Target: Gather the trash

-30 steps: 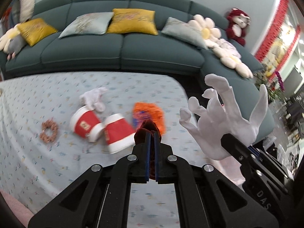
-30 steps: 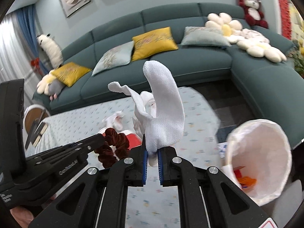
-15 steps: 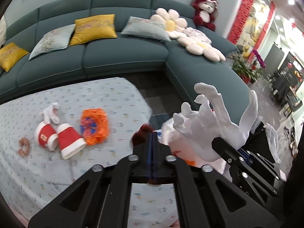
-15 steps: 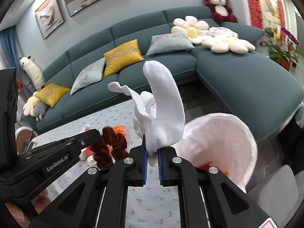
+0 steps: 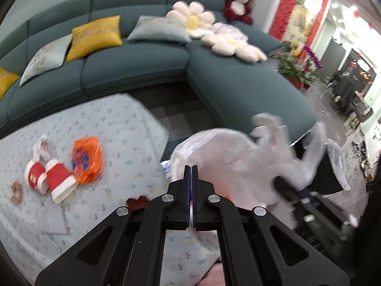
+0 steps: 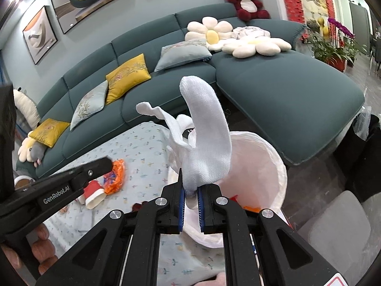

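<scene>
The left wrist view is smeared by motion; the right gripper [image 5: 281,186] there is a dark blur, and the white glove [image 5: 281,157] it carries is a pale shape without clear edges. The lower part of the white trash bag [image 6: 266,166] is cut off behind both grippers' bodies, so its contents show only as orange scraps. A dark red item [image 5: 137,201] lies half hidden beside the left gripper's frame; whether the gripper holds it cannot be told.

A teal sectional sofa [image 6: 285,90] fills the back of the room, with yellow and grey cushions, flower-shaped pillows and a red plush bear [image 6: 246,2]. Framed pictures hang on the wall above it. Potted plants stand at the right.

The table [image 5: 83,124] wears a pale patterned cloth. On it lie two red paper cups [image 5: 51,178] tipped on their sides and touching, an orange wrapper [image 5: 87,159] just beside them, a crumpled white scrap behind them, and a small brownish ring [image 5: 16,189] near the left edge.

The bag stands open at the table's right end. The right gripper [image 6: 190,196] is clamped on the glove's [image 6: 207,128] cuff, the glove standing upright in front of the bag's mouth. The left gripper [image 5: 191,178] has its fingers pressed together, tips before the bag.
</scene>
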Motion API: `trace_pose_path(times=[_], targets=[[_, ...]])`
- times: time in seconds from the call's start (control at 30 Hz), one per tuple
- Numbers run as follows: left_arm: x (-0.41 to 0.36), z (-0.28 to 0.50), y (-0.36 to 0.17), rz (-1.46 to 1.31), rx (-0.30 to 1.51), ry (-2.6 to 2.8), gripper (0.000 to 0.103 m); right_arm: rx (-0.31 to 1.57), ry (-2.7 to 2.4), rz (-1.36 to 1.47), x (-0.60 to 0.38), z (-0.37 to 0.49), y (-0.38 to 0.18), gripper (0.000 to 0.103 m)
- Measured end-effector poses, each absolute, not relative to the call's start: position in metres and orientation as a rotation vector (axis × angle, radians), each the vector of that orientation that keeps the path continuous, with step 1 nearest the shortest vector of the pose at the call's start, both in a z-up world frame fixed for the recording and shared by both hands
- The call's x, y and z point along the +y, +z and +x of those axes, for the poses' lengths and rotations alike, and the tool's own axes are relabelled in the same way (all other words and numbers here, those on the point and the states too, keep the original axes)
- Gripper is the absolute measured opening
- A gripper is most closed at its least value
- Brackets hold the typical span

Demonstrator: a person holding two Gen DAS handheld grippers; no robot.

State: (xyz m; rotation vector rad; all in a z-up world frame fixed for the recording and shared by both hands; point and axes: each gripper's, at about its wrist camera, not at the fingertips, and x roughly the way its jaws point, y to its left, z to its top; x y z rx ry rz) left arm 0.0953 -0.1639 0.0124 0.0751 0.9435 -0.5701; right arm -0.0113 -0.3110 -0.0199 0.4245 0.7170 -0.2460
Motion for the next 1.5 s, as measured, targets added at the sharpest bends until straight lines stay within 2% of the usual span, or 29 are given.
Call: trace_pose_path(times=[0.03, 0.1, 0.17, 0.43, 0.77, 0.83, 0.9, 1.07, 1.5], targets=[[-0.160, 0.097, 0.007, 0.067, 0.961, -0.551, 0.005, 0.720, -0.248, 0.424, -0.313, -0.011, -0.022, 0.009], [-0.144, 0.102, -0.015, 0.041, 1.022, -0.503, 0.028, 0.732, -0.249, 0.429, -0.315, -0.011, -0.028, 0.009], [-0.129, 0.105, -0.033, 0.029, 1.062, -0.457, 0.040, 0.750, -0.245, 0.439, -0.314, -0.009, -0.038, 0.009], [-0.096, 0.118, -0.113, -0.008, 1.254, -0.351, 0.040, 0.806, -0.227, 0.462, -0.308, -0.004, -0.069, 0.009], [-0.108, 0.131, -0.150, -0.020, 1.320, -0.345, 0.039, 0.861, -0.227, 0.473, -0.305, 0.007, -0.092, 0.009], [-0.112, 0.135, -0.154, -0.023, 1.330, -0.347, 0.034, 0.869, -0.223, 0.476, -0.306, 0.009, -0.095, 0.009], [-0.115, 0.135, -0.157, -0.020, 1.340, -0.360, 0.021, 0.876, -0.220, 0.477, -0.305, 0.012, -0.097, 0.009], [-0.119, 0.131, -0.150, 0.000, 1.308, -0.393, 0.016, 0.882, -0.219, 0.481, -0.305, 0.018, -0.098, 0.009], [-0.162, 0.125, -0.068, -0.014, 1.132, -0.543, 0.015, 0.815, -0.246, 0.476, -0.321, 0.012, -0.076, 0.009]])
